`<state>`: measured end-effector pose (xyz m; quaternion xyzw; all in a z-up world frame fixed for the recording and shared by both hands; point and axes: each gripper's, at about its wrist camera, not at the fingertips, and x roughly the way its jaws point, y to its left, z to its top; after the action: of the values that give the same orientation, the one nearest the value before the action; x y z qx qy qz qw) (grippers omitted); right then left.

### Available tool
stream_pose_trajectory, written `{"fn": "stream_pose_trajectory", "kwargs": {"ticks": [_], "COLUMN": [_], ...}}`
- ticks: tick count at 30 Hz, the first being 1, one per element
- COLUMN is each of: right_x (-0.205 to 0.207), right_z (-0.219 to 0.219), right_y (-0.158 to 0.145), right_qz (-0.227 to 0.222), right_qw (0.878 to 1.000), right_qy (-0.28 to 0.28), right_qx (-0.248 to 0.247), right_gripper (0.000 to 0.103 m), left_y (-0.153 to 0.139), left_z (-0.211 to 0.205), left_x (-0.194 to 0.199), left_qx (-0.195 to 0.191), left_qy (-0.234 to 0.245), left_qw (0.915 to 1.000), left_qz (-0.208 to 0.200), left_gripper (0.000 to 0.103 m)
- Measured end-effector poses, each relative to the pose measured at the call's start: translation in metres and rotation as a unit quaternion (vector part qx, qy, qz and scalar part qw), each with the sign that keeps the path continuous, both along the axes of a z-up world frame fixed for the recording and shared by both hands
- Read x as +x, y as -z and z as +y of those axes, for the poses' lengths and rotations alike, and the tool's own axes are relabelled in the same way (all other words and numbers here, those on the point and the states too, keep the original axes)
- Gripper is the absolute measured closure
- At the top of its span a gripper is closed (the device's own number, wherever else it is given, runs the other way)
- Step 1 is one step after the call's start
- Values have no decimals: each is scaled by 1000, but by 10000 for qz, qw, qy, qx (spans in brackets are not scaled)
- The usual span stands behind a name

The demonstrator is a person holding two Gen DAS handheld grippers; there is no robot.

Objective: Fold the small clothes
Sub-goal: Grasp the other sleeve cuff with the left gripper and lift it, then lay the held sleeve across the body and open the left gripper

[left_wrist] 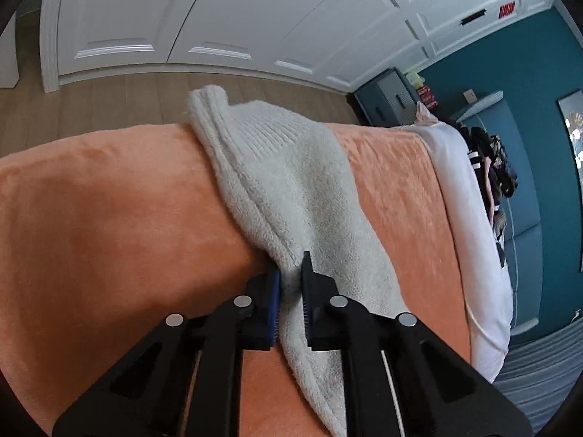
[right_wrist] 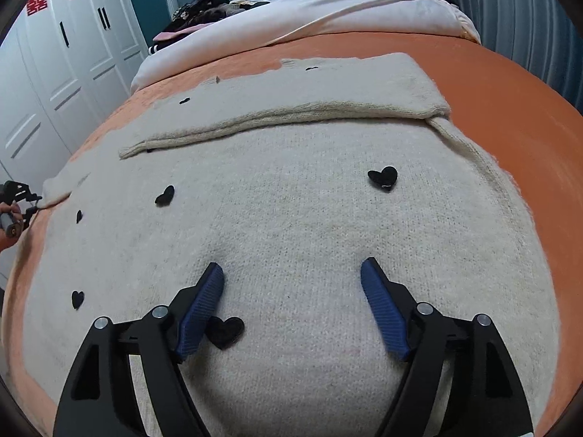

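A cream knit sweater with black heart patches lies flat on the orange bedspread. One sleeve is folded across its upper part. My right gripper is open, its fingertips pressing on the sweater's body. My left gripper is shut on the other sleeve, which stretches away over the bed edge. The left gripper also shows in the right wrist view, at the far left holding the sleeve end.
A white duvet and a pile of dark clothes lie at the head of the bed. White wardrobe doors stand at the left. Wood floor lies beyond the bed edge.
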<state>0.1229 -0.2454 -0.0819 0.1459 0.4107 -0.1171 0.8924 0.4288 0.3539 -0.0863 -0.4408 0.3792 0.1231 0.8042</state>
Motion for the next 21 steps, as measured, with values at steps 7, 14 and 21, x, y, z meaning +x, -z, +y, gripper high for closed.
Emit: {"fn": "stream_pose_trajectory", "kwargs": {"ticks": [7, 14, 21], "right_x": [-12, -17, -17], "right_z": [-6, -14, -24], "right_y": [2, 1, -10], "right_qz": [-143, -300, -276], "right_qw": [9997, 9985, 9970], "right_qy": [-34, -47, -38], "right_qx": [184, 454, 726], "right_gripper": [23, 23, 23], "left_y": [-133, -132, -34], "left_z": [-120, -383, -409], "left_x": [-3, -61, -103], "left_qx": [587, 362, 138], "left_qy": [1432, 4100, 3832], "left_qw": [9716, 8924, 9199], "left_qz": [-1789, -1848, -816], "left_gripper": [97, 89, 68]}}
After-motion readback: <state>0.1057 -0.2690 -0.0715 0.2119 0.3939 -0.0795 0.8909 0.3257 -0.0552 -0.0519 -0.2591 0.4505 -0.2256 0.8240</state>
